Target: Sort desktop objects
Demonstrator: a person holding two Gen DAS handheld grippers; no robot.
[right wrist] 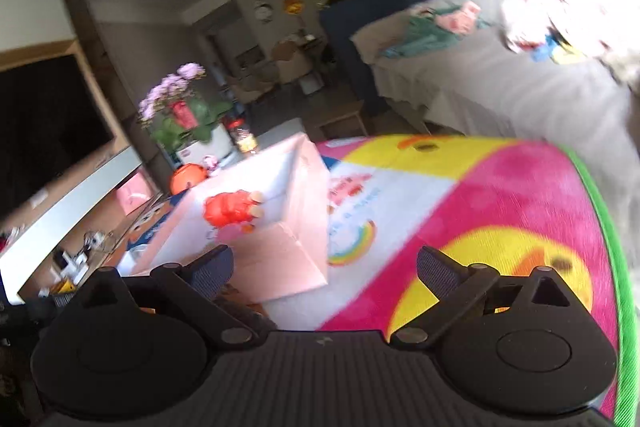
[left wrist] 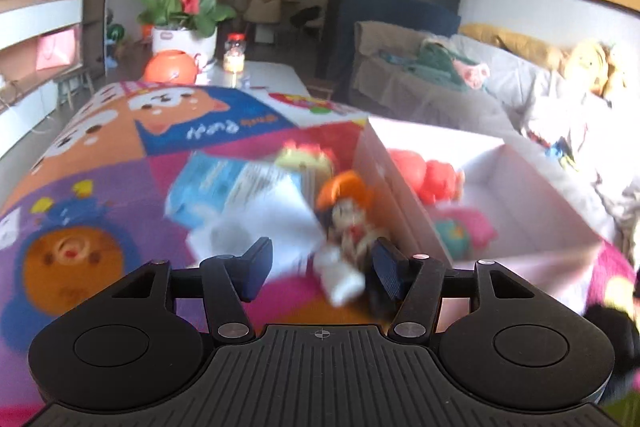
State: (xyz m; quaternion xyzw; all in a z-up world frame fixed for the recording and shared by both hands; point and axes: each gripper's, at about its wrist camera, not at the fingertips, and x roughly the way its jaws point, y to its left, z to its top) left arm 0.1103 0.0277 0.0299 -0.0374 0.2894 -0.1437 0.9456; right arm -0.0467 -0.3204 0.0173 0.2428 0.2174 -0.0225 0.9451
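A small doll (left wrist: 352, 223) with an orange hat lies on the colourful mat (left wrist: 100, 155), blurred. It sits between the fingers of my left gripper (left wrist: 322, 263), close against the right finger (left wrist: 386, 269); a gap shows on the left side, so the gripper is open. Behind the doll lie a blue and white packet (left wrist: 224, 187) and a yellow and red toy (left wrist: 304, 155). To the right stands an open white box (left wrist: 520, 163) holding a red toy (left wrist: 424, 175) and a pink and teal toy (left wrist: 460, 231). My right gripper (right wrist: 324, 263) is open and empty over the mat (right wrist: 500, 195), right of the box (right wrist: 280, 187).
A flower pot (left wrist: 186, 7), an orange round object (left wrist: 170, 67) and a jar (left wrist: 234, 53) stand at the table's far end. A sofa with toys and cloths (left wrist: 460, 87) runs along the right. The mat's green edge (right wrist: 608, 227) marks the table's right side.
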